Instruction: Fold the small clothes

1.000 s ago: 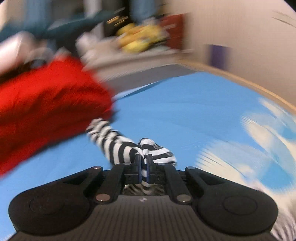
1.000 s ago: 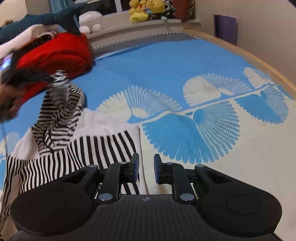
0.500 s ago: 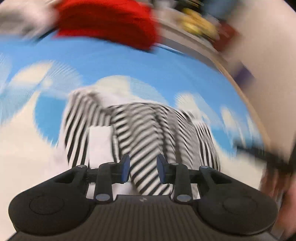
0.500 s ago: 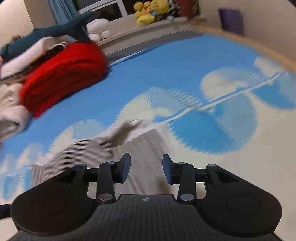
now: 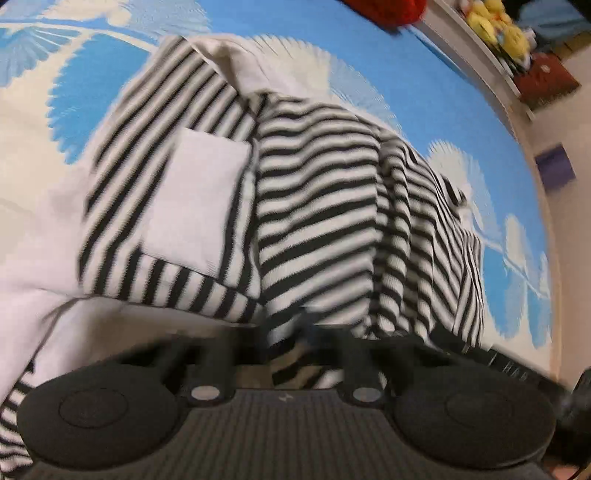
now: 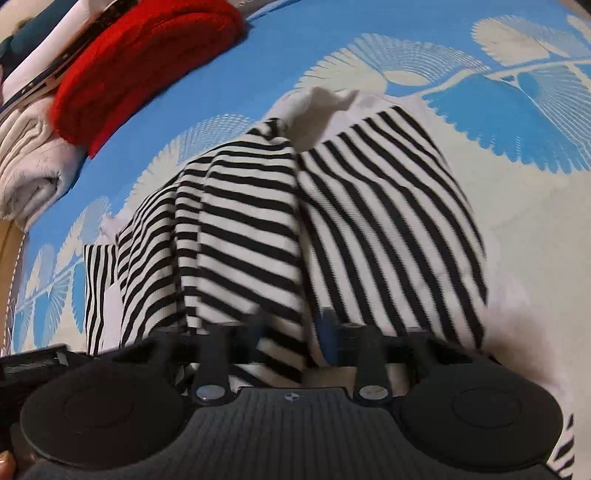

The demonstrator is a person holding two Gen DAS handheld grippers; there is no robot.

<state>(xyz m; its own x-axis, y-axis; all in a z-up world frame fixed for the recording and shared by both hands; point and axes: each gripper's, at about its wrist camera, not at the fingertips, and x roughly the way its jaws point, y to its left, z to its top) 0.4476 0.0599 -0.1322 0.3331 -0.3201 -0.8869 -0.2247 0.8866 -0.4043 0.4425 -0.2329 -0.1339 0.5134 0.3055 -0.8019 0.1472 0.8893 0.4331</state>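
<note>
The striped top (image 5: 314, 221) is lying in a loose heap on the blue and cream bed cover (image 5: 369, 44). One part is draped over the rest, so it is bunching up into soft hills. A plain white patch (image 5: 195, 199) is showing on the flat half.

The left gripper (image 5: 284, 343) is sitting low at the near edge of the top. Its jaws are blurry and cloth is covering them, so it is not clear if they are spread or pinching. The right gripper (image 6: 291, 332) is also at the near edge. Its jaws are standing spread apart, with a fold of the stripes hanging down between them. It does not look like it is squeezing yet.

A red blanket (image 6: 140, 62) and a pale rolled blanket (image 6: 33, 166) are lying well away at the far side. Yellow toys (image 5: 502, 26) are sitting on a shelf past the bed.

The top is looking only partly folded. The step in hand seems to be taking hold of the near edge so the heap can be laid flat.

To do this well, each gripper should be pinching just one layer, close to a corner. Grabbing the whole thick bunch would be dragging the mess along. Both grippers should be pulling apart gently, so the stripes are running straight. Then the cloth should be laid down slowly and smoothed, so no bump is hiding under it.
</note>
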